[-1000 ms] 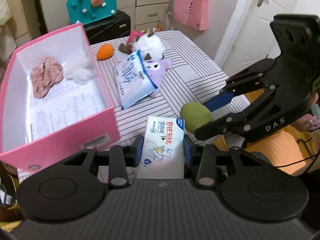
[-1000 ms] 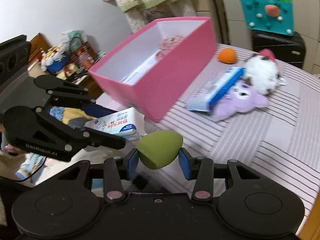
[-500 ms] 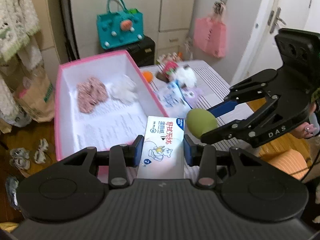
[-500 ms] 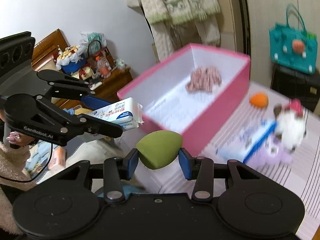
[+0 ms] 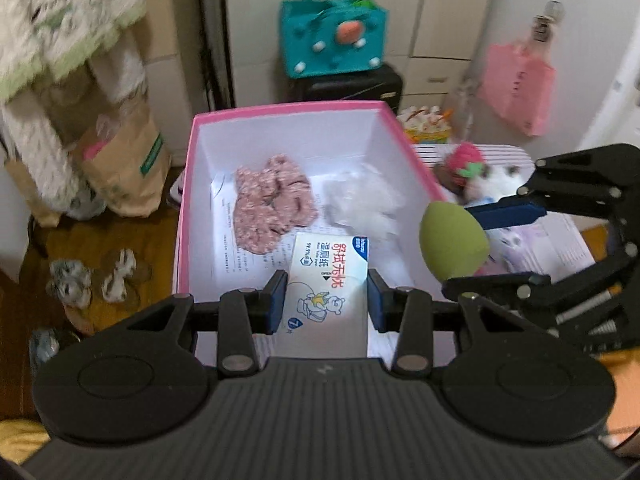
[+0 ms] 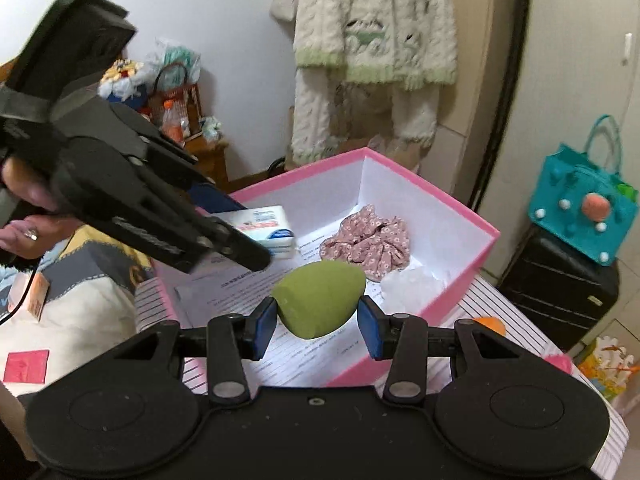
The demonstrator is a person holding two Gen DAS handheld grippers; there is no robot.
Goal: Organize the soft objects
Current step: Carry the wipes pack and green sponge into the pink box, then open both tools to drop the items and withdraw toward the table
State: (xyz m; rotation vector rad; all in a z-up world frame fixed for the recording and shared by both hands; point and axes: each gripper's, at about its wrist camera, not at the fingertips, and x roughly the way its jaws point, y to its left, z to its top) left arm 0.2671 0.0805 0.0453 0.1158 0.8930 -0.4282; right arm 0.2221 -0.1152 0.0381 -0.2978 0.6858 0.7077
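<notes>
My left gripper (image 5: 327, 300) is shut on a white wet-wipes pack (image 5: 330, 280) and holds it above the near end of the pink box (image 5: 280, 110). My right gripper (image 6: 318, 322) is shut on a green egg-shaped sponge (image 6: 320, 300), held over the box's near wall (image 6: 400, 354). The sponge also shows in the left wrist view (image 5: 452, 244), just right of the box. Inside the box lie a pink floral scrunchie (image 5: 272, 204) and a white fluffy item (image 5: 360, 204). The wipes pack shows in the right wrist view (image 6: 266, 224).
A striped table (image 6: 500, 308) bears the box. On it lie a white plush with a pink hat (image 5: 484, 172), a purple plush (image 5: 516, 248) and an orange ball (image 6: 490, 324). A teal bag (image 5: 334, 38) sits on a black case (image 6: 560, 280). Shoes (image 5: 92, 280) lie on the floor.
Both grippers have moved from above the table's near edge to over the pink box, each still holding its item. The box now fills the middle of both views.
</notes>
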